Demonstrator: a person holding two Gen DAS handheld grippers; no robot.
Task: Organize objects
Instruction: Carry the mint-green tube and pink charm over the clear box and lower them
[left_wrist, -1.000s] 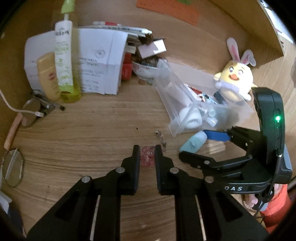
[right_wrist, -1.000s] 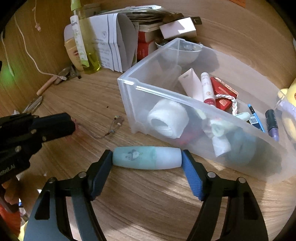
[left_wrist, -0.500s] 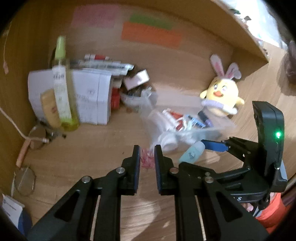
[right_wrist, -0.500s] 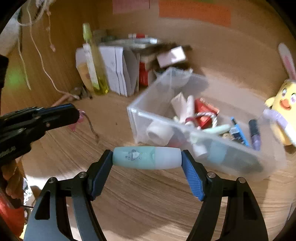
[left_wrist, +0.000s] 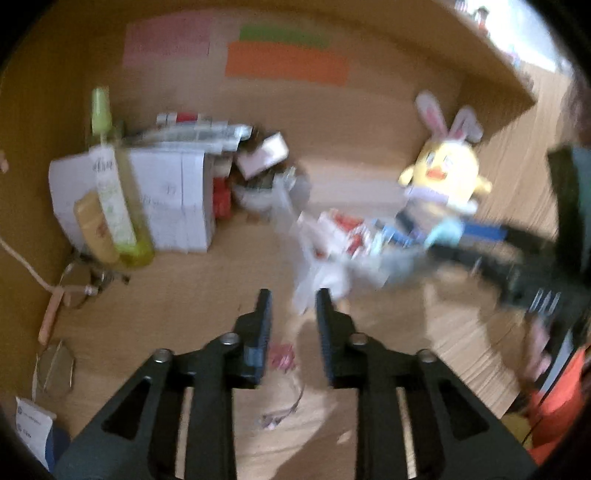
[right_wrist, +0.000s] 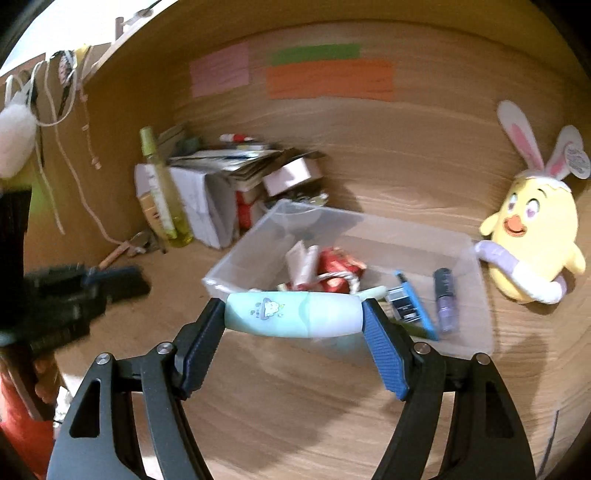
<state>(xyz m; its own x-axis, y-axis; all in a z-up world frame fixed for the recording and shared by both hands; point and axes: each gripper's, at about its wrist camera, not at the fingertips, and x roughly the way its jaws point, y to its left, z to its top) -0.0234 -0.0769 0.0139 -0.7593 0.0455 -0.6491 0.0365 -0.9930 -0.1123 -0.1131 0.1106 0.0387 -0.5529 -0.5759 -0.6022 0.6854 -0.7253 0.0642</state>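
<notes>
Right wrist view: right gripper has its jaws clenched endwise on the pale teal tube, same grip as a second ago. Tube then sat low against the desk in front of the clear bin; now it hangs at frame centre, overlapping the bin's near rim. Whether it is over the bin or short of it cannot be judged.

Left wrist view, blurred: left gripper jaws have just been opening and now stand apart with nothing between them. The small pink item that was pinched between the tips half a second ago now shows below the gap, lower centre of frame, over bare desk; whether it rests there cannot be told. A thin chain-like piece lies lower still.

Writing: the tube carries a small cartoon print, no legible text. The tall yellow-green spray bottle, upper left, has a white label, unreadable. Pink, green and orange paper strips on the back panel show no readable words.

View differences: only the right wrist view shows the bin contents sharply, among them a purple tube and red packets, plus cords hanging at upper left. Only the left wrist view shows the glasses at left. Both show the yellow chick plush with bunny ears just right of the bin.
</notes>
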